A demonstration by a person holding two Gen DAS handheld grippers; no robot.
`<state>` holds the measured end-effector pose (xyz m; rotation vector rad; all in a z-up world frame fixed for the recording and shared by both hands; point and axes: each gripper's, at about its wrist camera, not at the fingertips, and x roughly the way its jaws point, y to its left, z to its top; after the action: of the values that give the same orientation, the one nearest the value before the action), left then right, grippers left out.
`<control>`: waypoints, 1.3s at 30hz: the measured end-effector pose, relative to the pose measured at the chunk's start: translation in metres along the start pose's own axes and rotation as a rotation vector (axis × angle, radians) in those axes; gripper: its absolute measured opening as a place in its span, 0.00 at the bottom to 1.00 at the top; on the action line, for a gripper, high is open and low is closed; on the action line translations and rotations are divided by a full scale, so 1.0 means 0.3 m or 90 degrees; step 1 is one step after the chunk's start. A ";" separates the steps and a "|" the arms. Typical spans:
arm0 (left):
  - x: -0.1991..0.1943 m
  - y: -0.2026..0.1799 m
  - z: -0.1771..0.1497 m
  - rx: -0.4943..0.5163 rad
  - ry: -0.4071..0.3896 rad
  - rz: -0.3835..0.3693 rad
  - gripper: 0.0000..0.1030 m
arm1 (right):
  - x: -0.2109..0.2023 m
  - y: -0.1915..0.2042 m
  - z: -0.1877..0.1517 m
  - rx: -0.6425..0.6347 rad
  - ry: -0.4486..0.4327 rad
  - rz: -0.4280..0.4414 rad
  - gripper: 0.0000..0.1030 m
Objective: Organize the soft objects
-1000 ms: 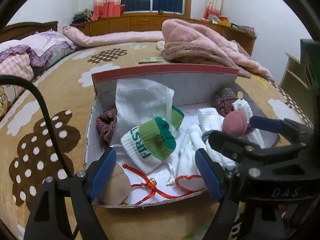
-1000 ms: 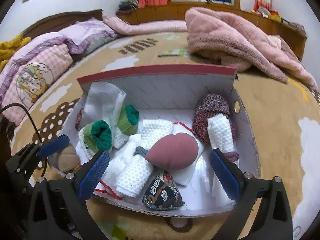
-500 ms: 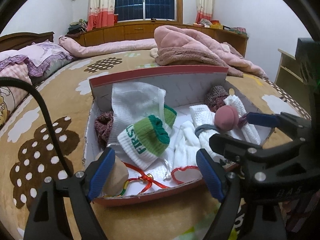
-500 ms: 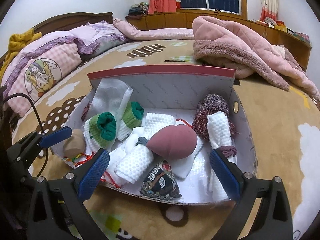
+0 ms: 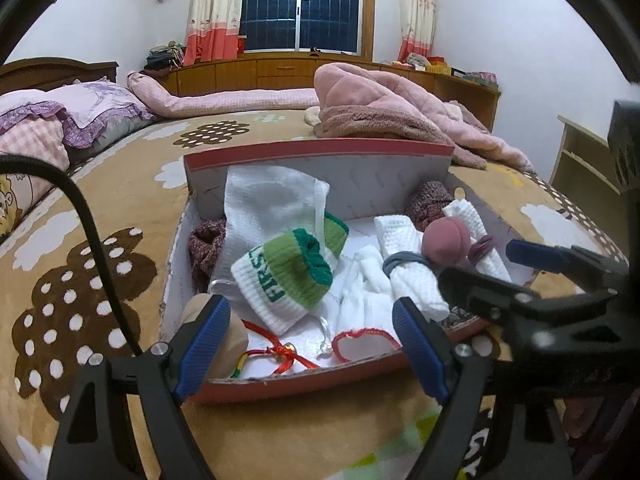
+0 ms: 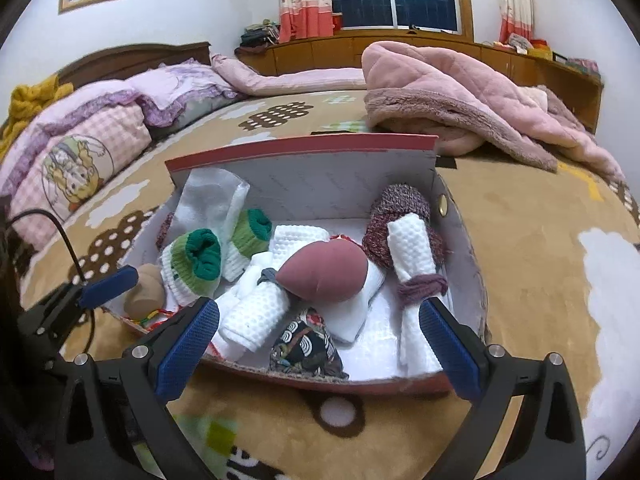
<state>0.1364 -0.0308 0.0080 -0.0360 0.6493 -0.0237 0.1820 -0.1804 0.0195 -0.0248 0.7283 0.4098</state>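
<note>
We see a pink blanket heaped on the brown dotted bedspread, w/ pillows at left. Behind: dark window, curtains, wood cabinets.

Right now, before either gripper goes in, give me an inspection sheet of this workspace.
Surface: brown patterned bedspread.
Job's things: cardboard box holding green-cuffed socks, rolled white cloths, pink sponge, patterned pouch.
Clutter: red cord in the box.
Grippers: left gripper and right gripper open, empty, near the box's front edge.
Cables: black cable.
Surroundings: pink blanket, pillows, window.
</note>
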 end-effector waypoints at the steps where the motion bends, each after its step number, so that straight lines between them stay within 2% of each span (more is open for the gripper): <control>1: -0.003 0.006 -0.001 -0.008 0.003 -0.001 0.84 | -0.007 -0.006 -0.003 0.005 -0.002 0.009 0.99; 6: -0.034 0.037 -0.019 -0.035 0.002 0.014 0.84 | -0.030 -0.004 -0.009 0.006 -0.011 0.022 0.99; 13: -0.072 0.020 -0.038 0.001 -0.018 0.028 0.84 | -0.043 0.007 -0.032 -0.001 -0.012 0.023 0.99; 17: -0.088 0.024 -0.054 -0.002 -0.015 0.022 0.84 | -0.051 0.005 -0.039 -0.008 -0.015 0.019 0.99; 30: -0.166 0.002 -0.108 0.019 -0.039 0.050 0.84 | -0.123 -0.001 -0.094 -0.004 -0.036 0.008 0.99; 39: -0.165 0.003 -0.128 0.005 -0.016 0.045 0.84 | -0.153 -0.016 -0.143 0.000 -0.038 -0.011 0.99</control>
<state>0.0738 -0.0293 0.0073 -0.0060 0.6243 0.0417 0.1255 -0.2081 0.0166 -0.0190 0.6690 0.3924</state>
